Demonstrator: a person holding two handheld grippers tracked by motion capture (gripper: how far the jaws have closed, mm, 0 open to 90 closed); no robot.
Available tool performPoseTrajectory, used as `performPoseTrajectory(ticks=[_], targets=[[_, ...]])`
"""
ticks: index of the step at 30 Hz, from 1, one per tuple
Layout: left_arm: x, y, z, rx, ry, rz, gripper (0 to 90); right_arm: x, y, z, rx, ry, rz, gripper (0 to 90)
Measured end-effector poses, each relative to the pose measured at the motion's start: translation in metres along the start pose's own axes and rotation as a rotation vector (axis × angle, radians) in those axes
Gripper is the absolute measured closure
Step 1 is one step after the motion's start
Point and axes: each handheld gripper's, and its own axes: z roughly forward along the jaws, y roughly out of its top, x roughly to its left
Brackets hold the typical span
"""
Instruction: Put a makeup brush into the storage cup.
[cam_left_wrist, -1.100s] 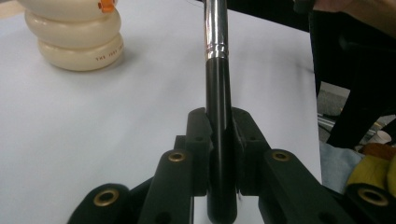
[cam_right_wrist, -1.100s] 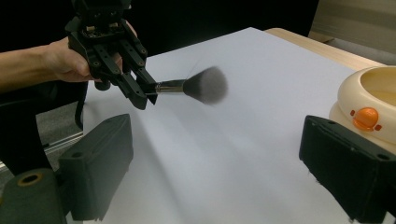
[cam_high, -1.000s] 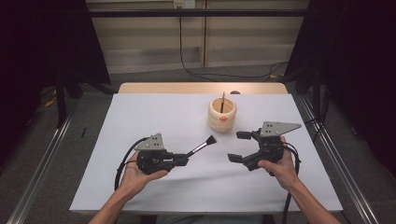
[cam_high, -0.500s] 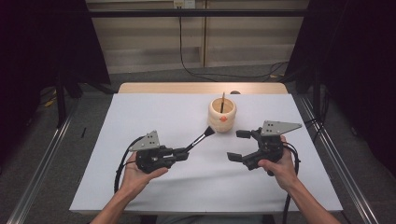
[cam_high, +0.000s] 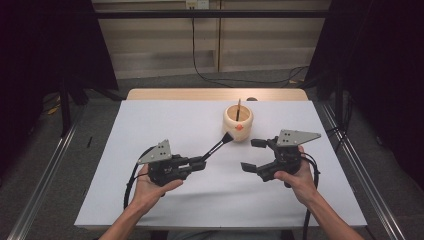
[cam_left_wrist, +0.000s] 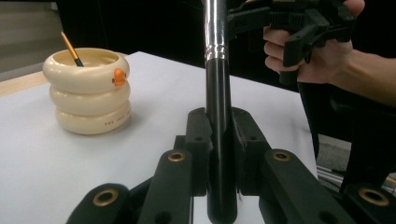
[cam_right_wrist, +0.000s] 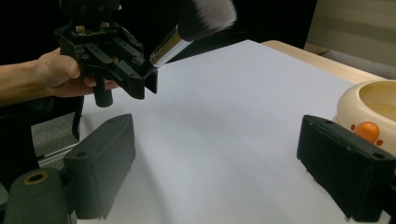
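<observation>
My left gripper (cam_high: 200, 162) is shut on the black handle of a makeup brush (cam_high: 215, 147). The brush's silver ferrule and bristles point toward a cream ringed cup (cam_high: 238, 122). In the left gripper view the handle (cam_left_wrist: 218, 93) stands clamped between the pads of my left gripper (cam_left_wrist: 219, 126). The cup (cam_left_wrist: 86, 93) has an orange spot on its side and holds a thin orange-handled brush (cam_left_wrist: 71, 47). My right gripper (cam_high: 253, 155) hovers open to the right of the brush with nothing between its fingers. The right gripper view shows my right gripper (cam_right_wrist: 219, 158) open over bare cloth, and the bristles (cam_right_wrist: 205, 16) above it.
A white cloth (cam_high: 165, 120) covers the table, with the wooden tabletop edge (cam_high: 200, 94) showing at the far side. Metal rails (cam_high: 360, 165) run along both sides of the table. Black cables trail from both grippers toward the near edge.
The brush head has swung a little farther away, closer to the cup. Both hands have stayed where they were.
</observation>
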Motion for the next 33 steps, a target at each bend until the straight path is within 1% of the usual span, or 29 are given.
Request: performPoseTrajectory(ticks=[3, 5, 8, 9, 11, 13, 15, 19, 21, 23, 25, 27, 29, 30, 32, 33], targets=[[-0.002, 0.001, 0.002, -0.016, -0.007, 0.006, 79.1, 0.001, 0.0, 0.001, -0.005, -0.01, -0.014, 11.2], [-0.003, 0.001, 0.002, -0.025, -0.004, 0.019, 79.0, 0.001, 0.0, 0.002, -0.019, -0.02, -0.039, 9.2], [-0.005, 0.002, 0.004, -0.032, -0.018, 0.018, 79.0, 0.001, 0.0, 0.003, -0.025, -0.013, -0.037, 10.0], [-0.005, 0.002, 0.005, -0.032, -0.022, 0.019, 79.0, 0.002, 0.001, 0.003, -0.022, -0.008, -0.043, 11.3], [-0.005, 0.002, 0.007, -0.036, -0.028, 0.016, 79.0, 0.003, 0.001, 0.005, -0.016, 0.007, -0.048, 11.0], [-0.006, 0.002, 0.01, -0.026, -0.04, 0.023, 79.0, 0.003, 0.001, 0.007, -0.018, 0.032, -0.041, 11.4], [-0.007, 0.003, 0.013, -0.032, -0.047, 0.016, 79.0, 0.003, 0.002, 0.008, -0.032, 0.053, -0.033, 11.8], [-0.011, 0.008, 0.02, -0.03, -0.059, 0.035, 79.0, 0.002, 0.003, 0.007, -0.061, 0.093, -0.003, 12.8], [-0.011, 0.011, 0.023, -0.032, -0.062, 0.042, 79.0, 0.002, 0.003, 0.007, -0.057, 0.123, 0.006, 14.4], [-0.012, 0.013, 0.027, -0.035, -0.064, 0.046, 79.0, 0.003, 0.004, 0.007, -0.058, 0.131, 0.004, 15.7], [-0.012, 0.014, 0.031, -0.035, -0.077, 0.046, 79.1, 0.005, 0.004, 0.008, -0.056, 0.141, 0.003, 12.9], [-0.012, 0.013, 0.034, -0.029, -0.084, 0.05, 79.1, 0.006, 0.004, 0.01, -0.054, 0.169, 0.001, 11.1], [-0.013, 0.012, 0.036, -0.023, -0.09, 0.05, 79.1, 0.007, 0.005, 0.012, -0.056, 0.176, 0.006, 10.5], [-0.013, 0.011, 0.037, -0.018, -0.087, 0.055, 79.1, 0.007, 0.005, 0.012, -0.06, 0.171, 0.004, 12.9], [-0.014, 0.01, 0.038, -0.022, -0.097, 0.048, 79.1, 0.007, 0.005, 0.014, -0.066, 0.176, -0.003, 18.1], [-0.014, 0.009, 0.038, -0.019, -0.096, 0.052, 79.1, 0.007, 0.005, 0.014, -0.071, 0.176, -0.002, 24.3]])
